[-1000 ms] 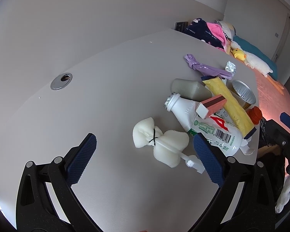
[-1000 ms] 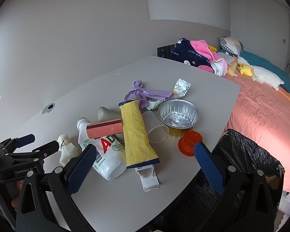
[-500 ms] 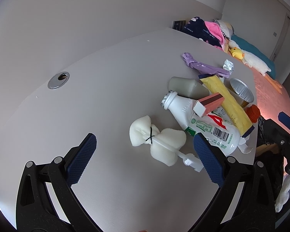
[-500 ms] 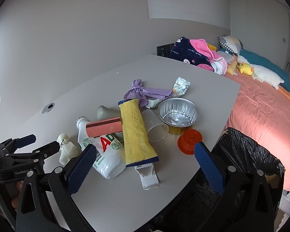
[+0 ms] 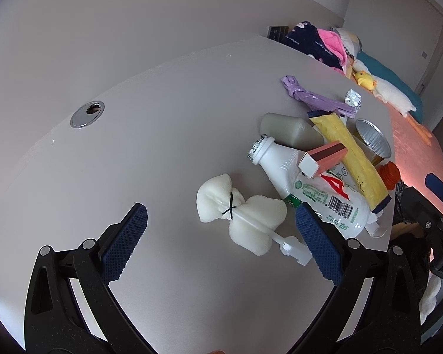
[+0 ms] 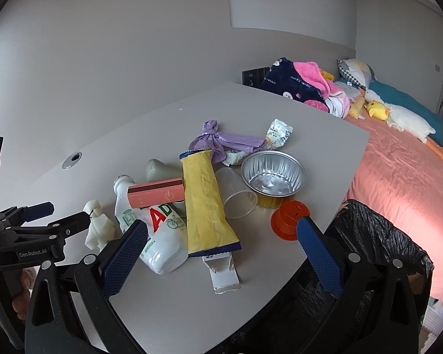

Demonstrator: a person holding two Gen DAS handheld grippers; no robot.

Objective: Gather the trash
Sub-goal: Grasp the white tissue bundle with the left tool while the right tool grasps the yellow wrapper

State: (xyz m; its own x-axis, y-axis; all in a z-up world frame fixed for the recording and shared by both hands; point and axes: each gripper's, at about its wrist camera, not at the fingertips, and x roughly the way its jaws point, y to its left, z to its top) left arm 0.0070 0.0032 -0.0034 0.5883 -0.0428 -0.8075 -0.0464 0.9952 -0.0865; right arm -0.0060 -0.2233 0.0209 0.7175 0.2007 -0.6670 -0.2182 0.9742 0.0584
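Trash lies in a heap on the grey table [image 6: 168, 303]. It includes a white bottle [image 6: 159, 236], a pink box [image 6: 155, 196], a yellow wrapper [image 6: 203, 203], a clear cup [image 6: 236, 194], a foil bowl [image 6: 273, 174], an orange lid [image 6: 289, 218] and a purple bag [image 6: 221, 143]. My right gripper [image 6: 221, 224] hovers open over the near edge, holding nothing. My left gripper [image 5: 220, 215] is open just short of a white sponge brush [image 5: 239, 212], beside the white bottle [image 5: 310, 188]. The left gripper [image 6: 41, 221] also shows in the right wrist view, with a hand on it.
A bin lined with a black bag [image 6: 369, 250] stands by the table's right corner. Behind it is a bed with a pink sheet [image 6: 398, 177], soft toys and piled clothes. A metal cable hole [image 5: 87, 113] sits in the table's left part. A grey wall runs along the far side.
Almost nothing: the left wrist view has drifted slightly, and the sponge brush sits a touch more to the left between the open fingers. The right gripper holds still.
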